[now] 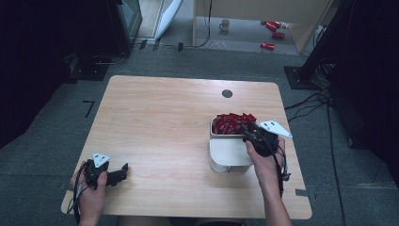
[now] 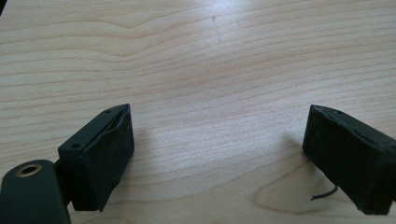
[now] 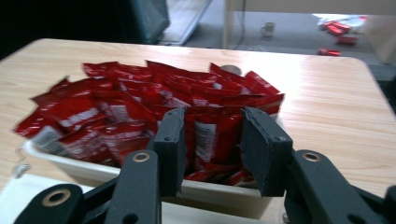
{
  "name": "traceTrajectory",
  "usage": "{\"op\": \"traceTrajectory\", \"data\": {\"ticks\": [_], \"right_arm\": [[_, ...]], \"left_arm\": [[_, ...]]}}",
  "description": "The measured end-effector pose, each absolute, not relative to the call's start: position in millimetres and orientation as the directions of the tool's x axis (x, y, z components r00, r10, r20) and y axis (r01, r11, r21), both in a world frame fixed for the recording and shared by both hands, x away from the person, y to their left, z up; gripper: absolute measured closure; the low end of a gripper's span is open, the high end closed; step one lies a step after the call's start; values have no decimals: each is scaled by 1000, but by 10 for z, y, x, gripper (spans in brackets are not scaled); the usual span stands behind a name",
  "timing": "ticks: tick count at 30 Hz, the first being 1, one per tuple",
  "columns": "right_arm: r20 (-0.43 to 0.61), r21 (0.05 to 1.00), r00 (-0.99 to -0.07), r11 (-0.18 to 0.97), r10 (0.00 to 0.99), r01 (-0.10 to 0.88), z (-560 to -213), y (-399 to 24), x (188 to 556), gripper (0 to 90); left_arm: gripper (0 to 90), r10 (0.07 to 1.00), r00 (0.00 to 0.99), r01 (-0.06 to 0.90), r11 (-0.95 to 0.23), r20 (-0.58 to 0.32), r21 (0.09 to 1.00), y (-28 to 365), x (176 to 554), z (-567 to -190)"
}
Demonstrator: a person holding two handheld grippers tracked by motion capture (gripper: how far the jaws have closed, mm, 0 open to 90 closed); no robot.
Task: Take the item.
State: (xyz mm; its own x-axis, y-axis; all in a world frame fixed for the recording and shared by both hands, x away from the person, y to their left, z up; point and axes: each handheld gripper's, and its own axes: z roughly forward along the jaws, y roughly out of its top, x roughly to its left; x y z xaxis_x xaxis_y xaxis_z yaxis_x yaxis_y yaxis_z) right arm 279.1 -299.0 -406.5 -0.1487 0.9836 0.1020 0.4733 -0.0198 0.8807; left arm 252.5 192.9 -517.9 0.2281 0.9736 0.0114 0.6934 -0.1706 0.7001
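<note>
- The left gripper (image 1: 123,170) rests low on the pale wood-grain table (image 1: 160,122) near its front left corner, felt-faced jaws spread wide with nothing between them.
- The right gripper (image 3: 210,140) hovers at a white rectangular bin (image 1: 229,151), jaws parted around one glossy red packet (image 3: 209,130); whether they pinch it is unclear.
- More crinkled red packets (image 3: 107,112) heap the bin's far half.
- Beyond lies grey floor with red cans (image 1: 272,29) and a mug (image 1: 225,24).

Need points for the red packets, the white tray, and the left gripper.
red packets (image 3: 140,107), right gripper view, top of the heap.
white tray (image 1: 230,153), high view, bare near section.
left gripper (image 2: 217,154), left gripper view, midway between its open jaws.
</note>
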Motion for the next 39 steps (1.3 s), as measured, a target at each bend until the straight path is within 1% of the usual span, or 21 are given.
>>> {"op": "traceTrajectory", "data": {"ticks": [2,3,4,5,7,10,13,17,21,22,23,25,27,28,29,31,33,34,35,39], "right_arm": [[80,878,-103,-21,992,479,-4082,-2991,2803,593],[80,878,-103,-21,992,479,-4082,-2991,2803,593],[89,878,-80,-40,993,478,-4090,-3004,2807,563],[103,877,-72,-57,992,476,-4095,-3018,2812,563],[104,877,-92,-48,990,478,-4100,-3007,2821,558],[90,875,-101,-30,991,484,-4110,-2990,2832,581],[90,874,-105,-28,990,485,-4110,-3001,2834,666],[90,882,-114,-26,989,470,-4108,-3011,2817,676],[96,909,-116,-40,989,414,-4008,-3039,2764,680],[96,909,-116,-40,989,414,-4008,-3039,2764,680],[93,919,-121,-39,988,393,-3953,-3038,2744,680],[86,924,-125,-32,988,382,-3925,-3034,2732,680],[72,940,-132,-23,989,341,-3837,-3028,2694,681],[72,940,-132,-23,989,341,-3837,-3028,2694,681],[66,951,-135,-21,989,309,-3776,-3024,2667,681],[65,955,-135,-22,989,297,-3745,-3018,2649,682],[49,969,-141,-12,989,248,-3668,-3003,2609,683],[49,969,-141,-12,989,248,-3668,-3003,2609,683],[40,976,-142,-8,989,219,-3622,-2989,2582,683],[28,987,-146,-4,989,162,-3541,-2962,2536,685]], "left_arm": [[95,974,228,693,-171,12,700,1929,2525,-5179],[95,974,228,693,-171,12,700,1929,2525,-5179],[95,974,228,693,-171,12,700,1929,2525,-5179],[95,974,228,693,-171,11,700,1929,2525,-5179],[95,974,228,693,-171,12,700,1929,2525,-5179],[95,974,228,693,-170,11,700,1929,2525,-5179],[95,974,228,693,-171,11,700,1929,2525,-5179],[95,974,228,693,-171,12,700,1929,2525,-5179],[95,974,228,693,-170,11,701,1928,2525,-5179],[95,974,228,693,-170,11,701,1928,2525,-5179],[95,974,227,693,-170,11,701,1928,2525,-5180],[95,974,227,693,-169,10,701,1928,2525,-5180],[95,974,227,693,-169,10,701,1928,2525,-5180],[95,974,227,693,-169,11,701,1928,2525,-5180],[95,974,228,693,-169,11,701,1928,2525,-5180],[95,974,228,693,-170,11,700,1929,2525,-5179],[95,973,229,694,-171,11,699,1929,2525,-5178],[95,973,229,694,-171,11,699,1929,2525,-5178],[95,973,229,694,-171,11,699,1929,2525,-5178],[95,973,228,694,-171,11,699,1929,2525,-5178]]}}
